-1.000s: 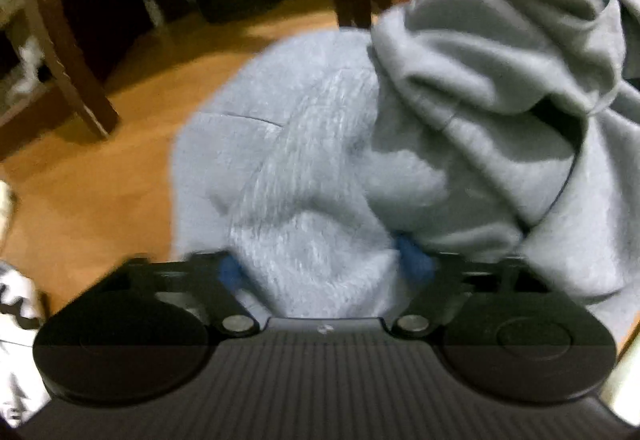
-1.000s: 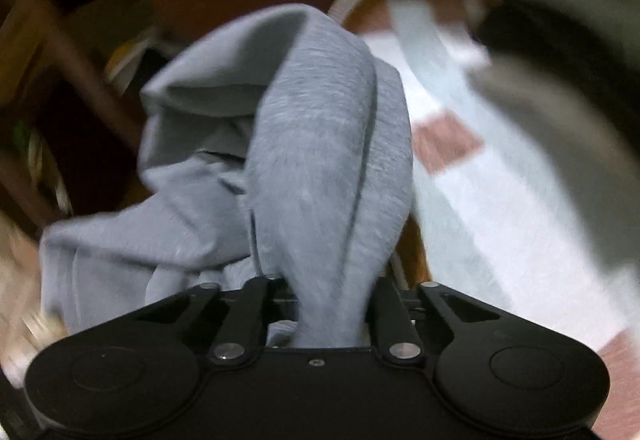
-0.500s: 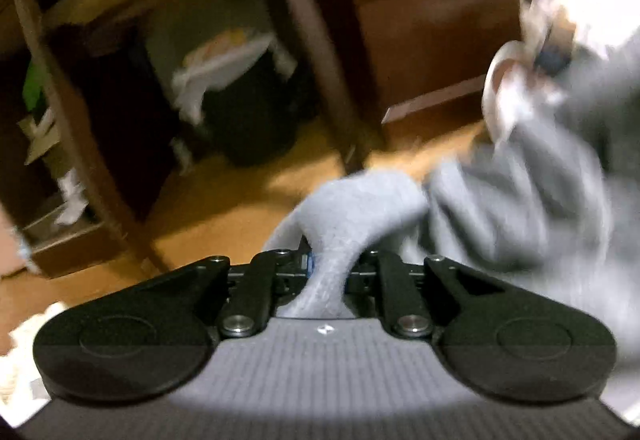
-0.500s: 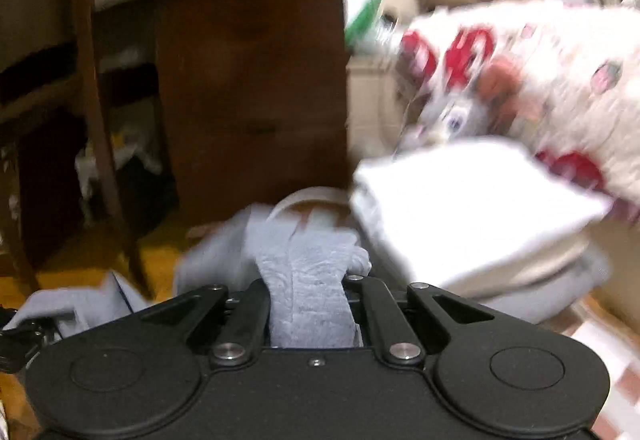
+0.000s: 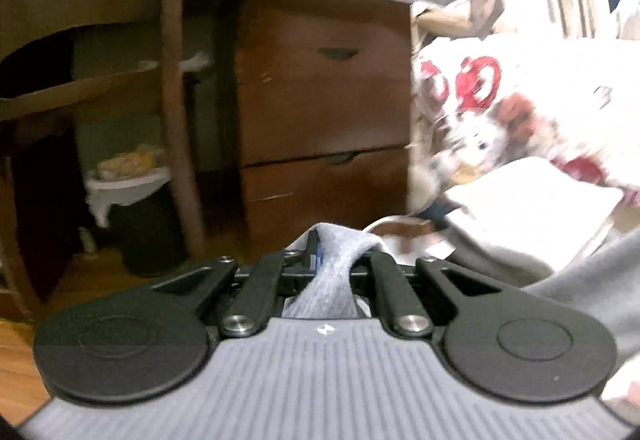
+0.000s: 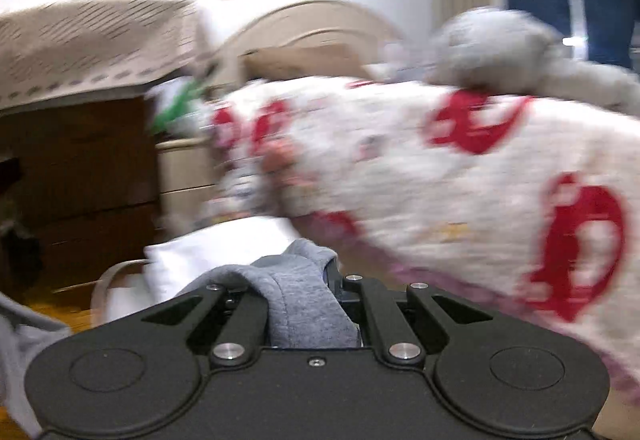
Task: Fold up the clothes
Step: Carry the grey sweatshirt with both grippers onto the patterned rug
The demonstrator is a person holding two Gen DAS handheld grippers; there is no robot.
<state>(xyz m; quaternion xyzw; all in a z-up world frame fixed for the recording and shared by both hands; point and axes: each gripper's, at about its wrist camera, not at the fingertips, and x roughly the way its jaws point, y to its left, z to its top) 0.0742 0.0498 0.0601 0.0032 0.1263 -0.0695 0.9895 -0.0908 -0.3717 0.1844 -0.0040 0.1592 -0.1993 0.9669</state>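
Note:
A grey sweatshirt (image 5: 332, 276) is pinched in my left gripper (image 5: 334, 252), which is shut on a bunched fold of it; more of the grey cloth trails off to the lower right (image 5: 592, 292). My right gripper (image 6: 298, 268) is shut on another thick fold of the same grey sweatshirt (image 6: 304, 304), and a loose grey part hangs at the left edge (image 6: 24, 336). Both grippers are raised and look level across the room. The fingertips are hidden by the cloth.
A dark wooden chest of drawers (image 5: 320, 111) stands ahead, with a chair leg (image 5: 176, 99) and a black bin (image 5: 140, 232) to its left. A white blanket with red prints (image 6: 460, 175) lies at the right. Folded white cloth (image 5: 532, 207) lies beneath it.
Both grippers have lifted and tilted up from looking down at the floor and rug to looking across the room. The left gripper closed on the sweatshirt a second ago and both still hold it.

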